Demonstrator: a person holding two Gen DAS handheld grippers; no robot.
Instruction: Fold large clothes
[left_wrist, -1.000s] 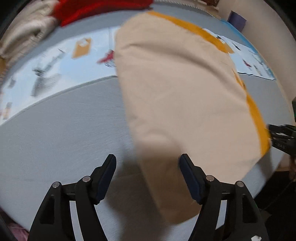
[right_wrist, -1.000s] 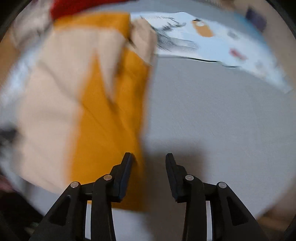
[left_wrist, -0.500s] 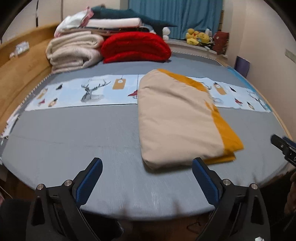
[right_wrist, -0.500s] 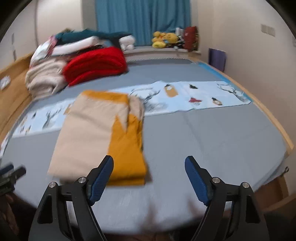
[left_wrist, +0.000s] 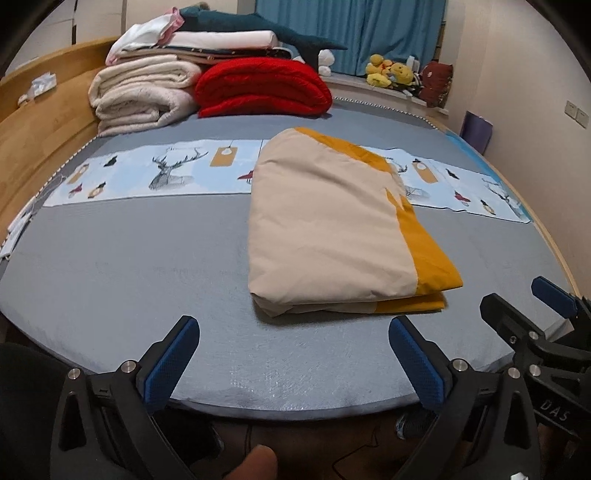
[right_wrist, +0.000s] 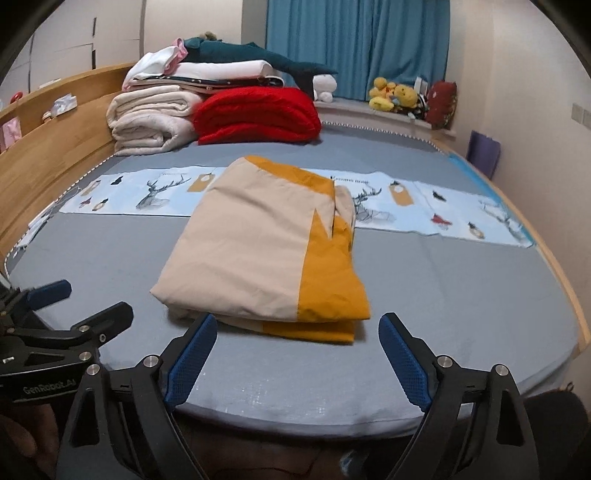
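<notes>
The folded beige-and-mustard cloth (left_wrist: 332, 225) is laid flat on the grey bed sheet (left_wrist: 129, 266), partly over the printed deer strip (left_wrist: 162, 173). Just short of its near edge, the left gripper (left_wrist: 293, 343) and right gripper (right_wrist: 297, 334) are held spread wide, nothing pinched. Folded blankets, cream (right_wrist: 147, 122) and red (right_wrist: 255, 114), are stacked at the headboard end.

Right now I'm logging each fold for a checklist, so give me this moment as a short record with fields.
item: beige and orange cloth, folded into a flat bundle
location: lying on the grey bed, across its printed deer strip
left gripper: open, holding nothing
right gripper: open, holding nothing
contact: neither gripper touches the cloth
background: red blanket and cream blanket stacked at the far end
</notes>
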